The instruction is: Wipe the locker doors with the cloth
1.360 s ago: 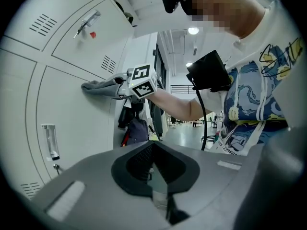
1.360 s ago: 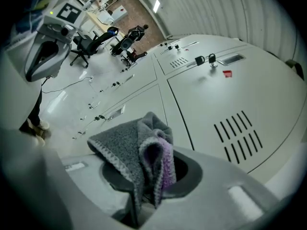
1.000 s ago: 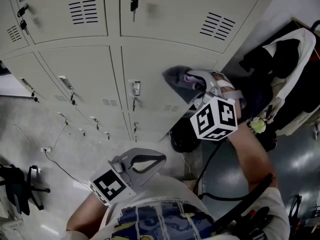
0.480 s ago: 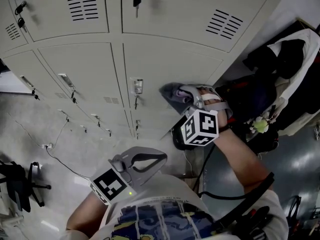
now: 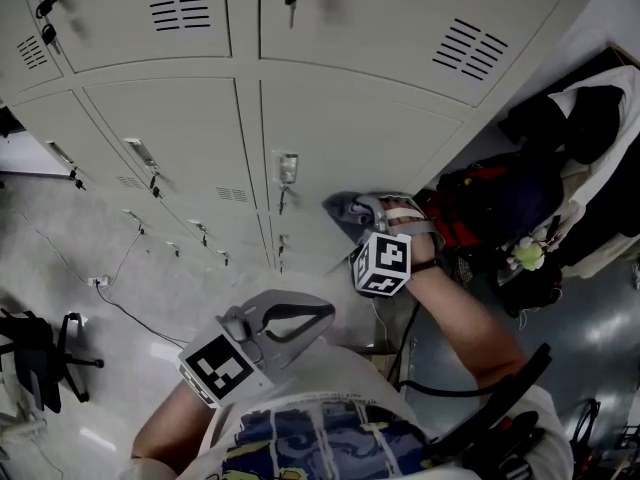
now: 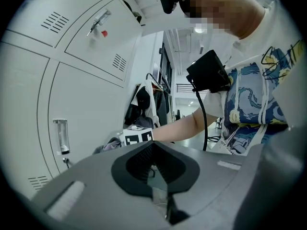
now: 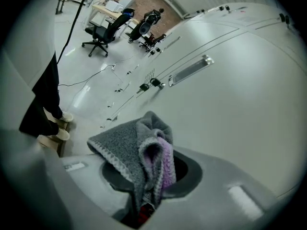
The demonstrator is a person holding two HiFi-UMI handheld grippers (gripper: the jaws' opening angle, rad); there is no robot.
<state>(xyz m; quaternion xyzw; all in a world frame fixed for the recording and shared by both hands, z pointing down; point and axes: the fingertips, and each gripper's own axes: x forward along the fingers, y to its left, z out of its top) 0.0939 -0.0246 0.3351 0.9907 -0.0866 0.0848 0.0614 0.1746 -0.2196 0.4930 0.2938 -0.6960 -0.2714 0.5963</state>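
The right tool [image 5: 352, 213] grips the grey cloth [image 5: 340, 210] against the low part of a locker door [image 5: 340, 118]. The left tool [image 5: 315, 315], jaws together and empty, hangs near the person's chest.

We hold right gripper [image 5: 362, 210] at lower right of beige metal locker door [image 5: 350, 118], grey fleece cloth [image 5: 343, 210] in its jaws, right of door's metal latch handle [image 5: 287, 169]. Our left gripper [image 5: 300, 320] low by torso [image 5: 310, 430], apart from door. Right of door, dark heap of bags [image 5: 520, 213].
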